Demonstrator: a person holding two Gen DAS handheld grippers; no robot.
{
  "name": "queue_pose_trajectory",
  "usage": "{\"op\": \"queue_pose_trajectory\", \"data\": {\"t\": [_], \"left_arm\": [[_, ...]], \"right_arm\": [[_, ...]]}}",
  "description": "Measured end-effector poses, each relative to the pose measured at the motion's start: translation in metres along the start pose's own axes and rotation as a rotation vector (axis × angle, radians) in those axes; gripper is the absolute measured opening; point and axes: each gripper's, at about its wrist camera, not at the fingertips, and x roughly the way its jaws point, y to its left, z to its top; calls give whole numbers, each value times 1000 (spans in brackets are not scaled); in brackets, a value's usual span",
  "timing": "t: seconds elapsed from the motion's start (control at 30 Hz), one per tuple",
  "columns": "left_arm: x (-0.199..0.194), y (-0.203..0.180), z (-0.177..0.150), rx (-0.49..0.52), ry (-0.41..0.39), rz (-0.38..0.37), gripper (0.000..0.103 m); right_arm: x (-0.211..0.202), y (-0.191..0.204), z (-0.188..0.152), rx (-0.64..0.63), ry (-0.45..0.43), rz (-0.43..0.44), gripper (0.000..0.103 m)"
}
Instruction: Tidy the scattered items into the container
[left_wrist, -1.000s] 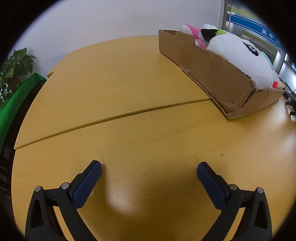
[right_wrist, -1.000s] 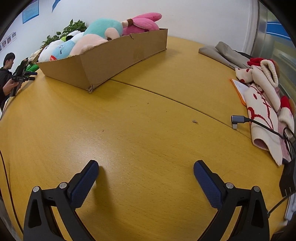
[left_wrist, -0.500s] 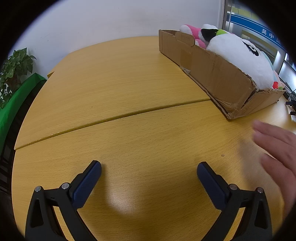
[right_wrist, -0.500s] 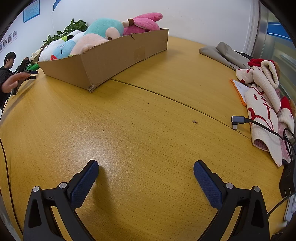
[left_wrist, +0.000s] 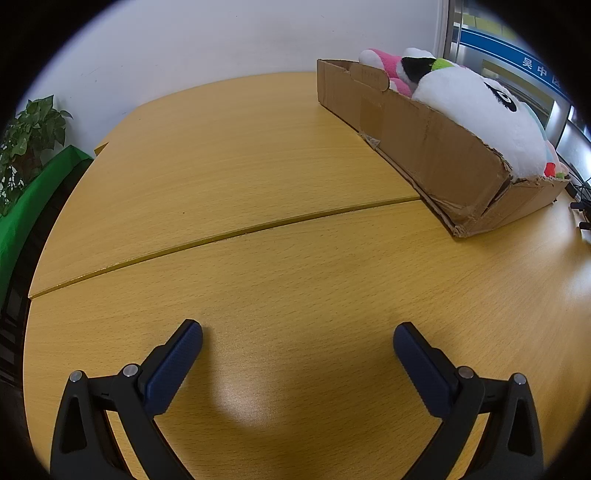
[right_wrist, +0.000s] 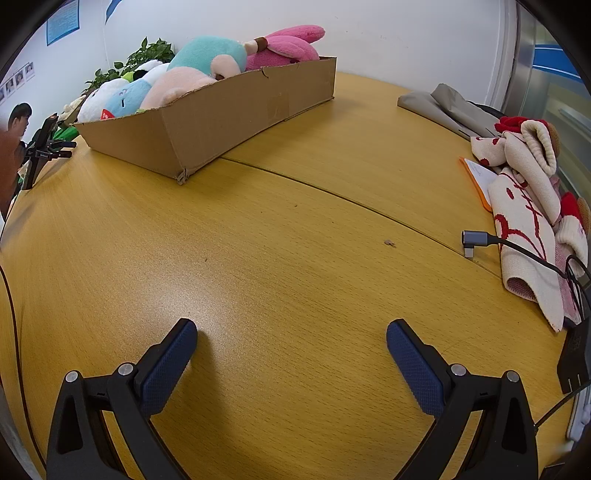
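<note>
Both the left gripper (left_wrist: 297, 334) and the right gripper (right_wrist: 291, 332) are held low over the bare counter (left_wrist: 258, 177) with fingers spread wide and nothing between them. The cardboard box (right_wrist: 221, 122) stands at the far side, already heaped with plush toys (right_wrist: 207, 59), so the tidying is judged nearly finished. Should the knitted cloth pile (right_wrist: 528, 206) at the right edge be meant as well, it is best pinched at a thick fold, clear of the cable (right_wrist: 517, 247) lying across it.
</note>
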Motion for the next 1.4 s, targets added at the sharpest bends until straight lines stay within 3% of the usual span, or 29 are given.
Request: {"op": "queue_pose_trajectory", "data": {"t": [1.4], "left_arm": [[-5,6,-4,8,0,-7,103]], "right_arm": [[0,0,-1,0,-1,2,103]]}}
